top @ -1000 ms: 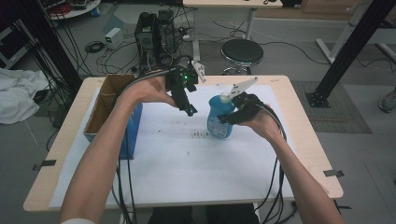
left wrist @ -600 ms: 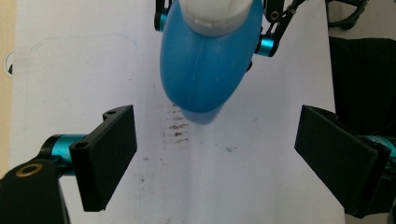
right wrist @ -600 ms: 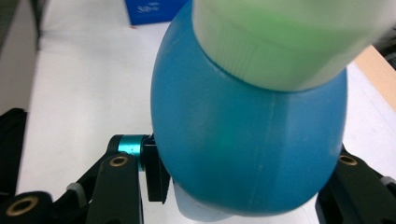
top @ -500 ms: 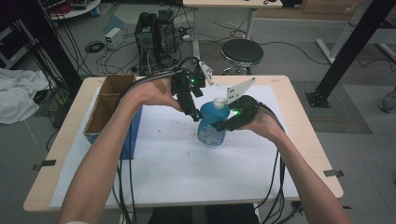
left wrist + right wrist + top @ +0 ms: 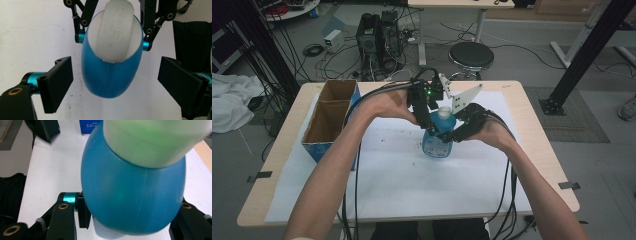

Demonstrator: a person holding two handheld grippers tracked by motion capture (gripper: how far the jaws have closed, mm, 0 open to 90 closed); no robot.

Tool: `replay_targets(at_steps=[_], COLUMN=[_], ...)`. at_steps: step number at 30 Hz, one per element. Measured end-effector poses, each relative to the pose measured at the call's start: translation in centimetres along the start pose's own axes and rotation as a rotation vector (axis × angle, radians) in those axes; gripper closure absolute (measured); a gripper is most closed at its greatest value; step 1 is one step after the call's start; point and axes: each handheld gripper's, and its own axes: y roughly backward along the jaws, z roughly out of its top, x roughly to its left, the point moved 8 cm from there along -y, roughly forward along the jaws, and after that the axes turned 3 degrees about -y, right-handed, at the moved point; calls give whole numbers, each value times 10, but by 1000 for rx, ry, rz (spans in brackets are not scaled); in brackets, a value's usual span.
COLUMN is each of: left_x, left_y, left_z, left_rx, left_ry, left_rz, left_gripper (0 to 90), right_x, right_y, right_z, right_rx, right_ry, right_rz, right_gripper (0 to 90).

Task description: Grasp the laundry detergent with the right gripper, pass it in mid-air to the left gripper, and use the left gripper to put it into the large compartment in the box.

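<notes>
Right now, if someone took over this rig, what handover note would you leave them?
Right tongs: shut on the blue plastic bottle with a white cap, holding its body above the white sheet on the table.
Left tongs: open, pads either side of the bottle's cap end, not touching.
Done: bottle gripped and presented.
Left: probably close the left tongs on the white cap and work it. The open cardboard box sits at the table's left.

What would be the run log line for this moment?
right gripper: shut on blue bottle | left gripper: open around white cap | bottle: on table
</notes>
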Motion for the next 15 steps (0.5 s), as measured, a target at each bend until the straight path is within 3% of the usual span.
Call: replay_targets(at_steps=[2, 3, 4, 5, 7, 8, 12, 13, 14, 15], left_x=[0, 0, 0, -1, 0, 0, 0, 0, 0, -1], left_y=[-3, -3, -4, -5, -6, -6, -6, -6, -6, -7], left_z=[0, 1, 1, 1, 2, 2, 3, 3, 3, 4], left_rx=[-3, -10, -13, -14, -14, -20, -29, -31, -32, -40], left_ry=[-1, 1, 1, 2, -1, -3, -2, -3, -3, 11], left_rz=[1, 0, -3, -3, 1, -2, -2, -1, -1, -1], left_gripper=[129, 130, 130, 132, 135, 141, 155, 168, 181, 187], right_x=[2, -1, 0, 3, -1, 2, 0, 3, 1, 3], right_y=[0, 2, 1, 3, 1, 3, 2, 3, 2, 3], right_z=[2, 0, 1, -1, 2, 0, 1, 0, 0, 0], right_rx=[-9, 5, -10, 22, -17, 11, 0, 18, 8, 19], right_ry=[-10, 22, 15, -18, 35, -12, 15, -14, 5, -22], right_rz=[17, 12, 10, 18, 16, 13, 13, 22, 20, 23], right_gripper=[459, 459, 459, 459, 459, 458, 458, 458, 458, 458])
